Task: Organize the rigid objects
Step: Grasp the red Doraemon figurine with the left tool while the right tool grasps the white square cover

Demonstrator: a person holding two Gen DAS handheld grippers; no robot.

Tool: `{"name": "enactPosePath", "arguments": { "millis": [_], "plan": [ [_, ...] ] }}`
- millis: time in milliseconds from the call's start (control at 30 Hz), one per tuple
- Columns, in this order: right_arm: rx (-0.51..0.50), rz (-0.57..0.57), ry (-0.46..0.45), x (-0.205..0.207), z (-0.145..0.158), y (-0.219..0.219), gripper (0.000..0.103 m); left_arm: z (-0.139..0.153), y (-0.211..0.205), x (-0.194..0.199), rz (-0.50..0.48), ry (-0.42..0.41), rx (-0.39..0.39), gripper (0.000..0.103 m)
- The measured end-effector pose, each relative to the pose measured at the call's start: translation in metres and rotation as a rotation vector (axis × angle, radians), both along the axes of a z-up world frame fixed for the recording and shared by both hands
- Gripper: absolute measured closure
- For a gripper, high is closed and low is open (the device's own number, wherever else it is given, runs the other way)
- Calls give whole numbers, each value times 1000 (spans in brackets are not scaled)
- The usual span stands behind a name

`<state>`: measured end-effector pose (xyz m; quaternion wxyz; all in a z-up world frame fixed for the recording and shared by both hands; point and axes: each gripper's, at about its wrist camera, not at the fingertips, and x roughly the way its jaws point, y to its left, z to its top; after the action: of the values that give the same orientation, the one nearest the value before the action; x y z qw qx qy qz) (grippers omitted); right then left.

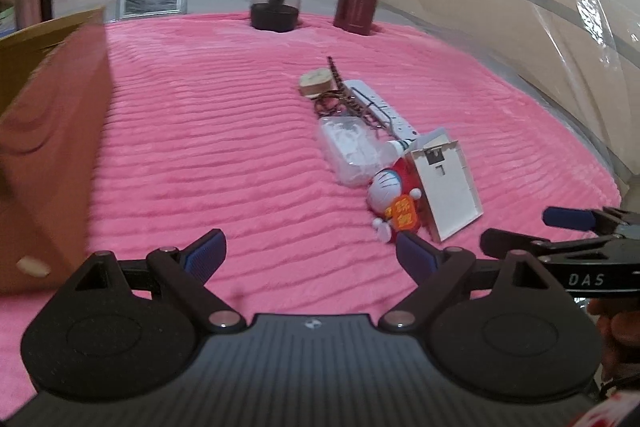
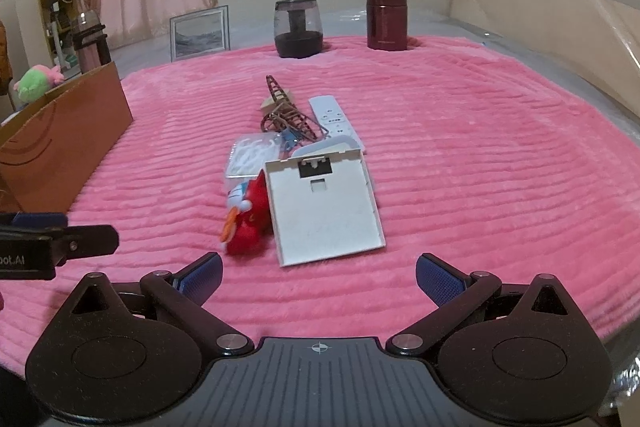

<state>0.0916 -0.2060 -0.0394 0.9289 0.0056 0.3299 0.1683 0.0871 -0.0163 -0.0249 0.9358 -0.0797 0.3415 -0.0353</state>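
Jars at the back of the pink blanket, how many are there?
2: a clear jar with a dark base at the back middle, and a dark red canister to its right, standing apart.

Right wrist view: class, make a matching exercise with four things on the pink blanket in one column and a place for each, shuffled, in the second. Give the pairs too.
Things
1. cardboard box
2. maroon canister
3. white panel
4. picture frame

Places
A. nearest the right gripper, front of the pile
B. left edge of the blanket
C. far edge, right of the dark glass jar
D. far edge, left of the dark glass jar

Pairs: 1-B, 2-C, 3-A, 4-D
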Motion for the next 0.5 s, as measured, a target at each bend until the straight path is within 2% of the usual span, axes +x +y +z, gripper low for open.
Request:
{"name": "enactPosePath", "arguments": {
  "millis": [67, 233, 367, 500],
  "plan": [
    [-11, 13, -3, 10, -4, 0, 2, -4, -2, 9, -16, 11, -21, 15],
    [-57, 44, -5, 37, -17, 6, 3, -14, -2, 28, -38, 18, 9, 17],
    [-93, 80, 4, 55, -26, 11, 3, -18, 0, 35, -54, 22, -6, 18],
    [-129, 103, 23, 69, -35, 17, 16, -21, 0, 40, -69, 22, -14, 19]
  ]
}}
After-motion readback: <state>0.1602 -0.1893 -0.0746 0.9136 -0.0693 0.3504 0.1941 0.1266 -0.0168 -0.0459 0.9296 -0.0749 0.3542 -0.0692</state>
